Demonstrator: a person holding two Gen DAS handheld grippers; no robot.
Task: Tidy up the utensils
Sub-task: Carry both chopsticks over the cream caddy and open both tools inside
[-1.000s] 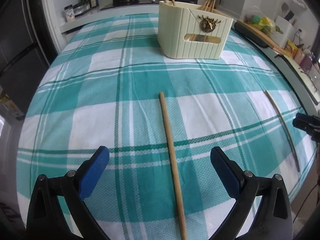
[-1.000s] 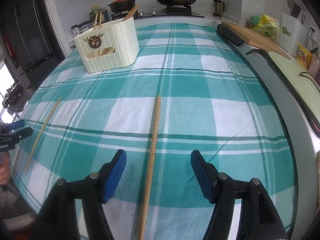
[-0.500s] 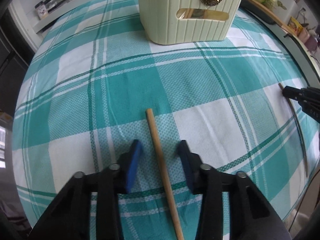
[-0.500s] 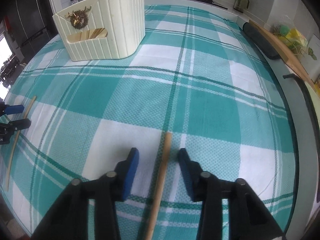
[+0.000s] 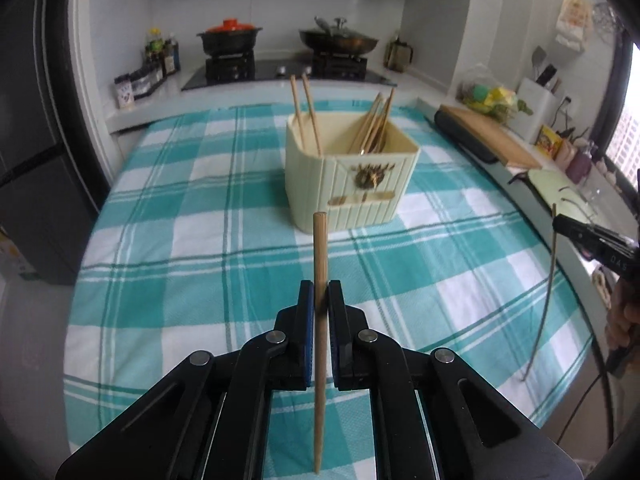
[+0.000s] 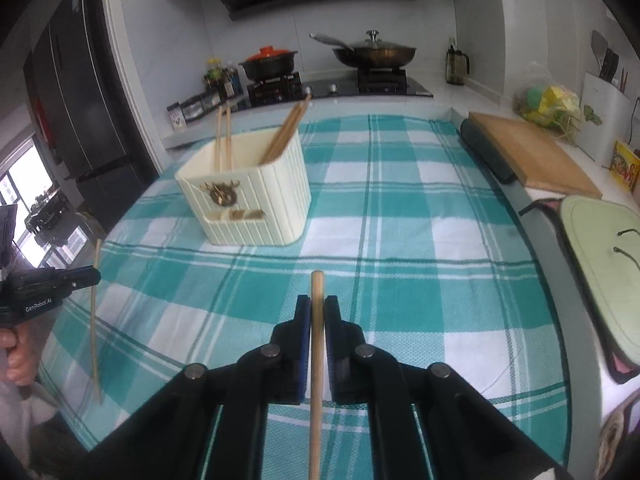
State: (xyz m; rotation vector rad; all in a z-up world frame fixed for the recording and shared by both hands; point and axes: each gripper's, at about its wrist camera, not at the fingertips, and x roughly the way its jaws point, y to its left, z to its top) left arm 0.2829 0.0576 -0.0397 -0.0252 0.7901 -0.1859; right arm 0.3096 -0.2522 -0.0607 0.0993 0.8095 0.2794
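Observation:
My left gripper (image 5: 320,292) is shut on a wooden chopstick (image 5: 320,248) and holds it lifted above the checked tablecloth (image 5: 180,248). My right gripper (image 6: 317,306) is shut on a second wooden chopstick (image 6: 317,344), also lifted. A cream ribbed utensil holder (image 5: 348,176) with a deer emblem stands ahead, with several chopsticks upright in it; it also shows in the right wrist view (image 6: 248,200). The right gripper with its chopstick shows at the right edge of the left wrist view (image 5: 592,240); the left gripper shows at the left edge of the right wrist view (image 6: 52,284).
A stove with a black pot (image 5: 230,40) and a pan (image 5: 340,42) stands behind the table. A wooden cutting board (image 6: 532,156) and a dark roll (image 6: 484,148) lie along the right counter. Spice jars (image 5: 148,72) stand at the back left.
Both grippers have closed on their chopsticks and lifted them off the cloth. Both views have tilted up from the table toward the holder and the stove.

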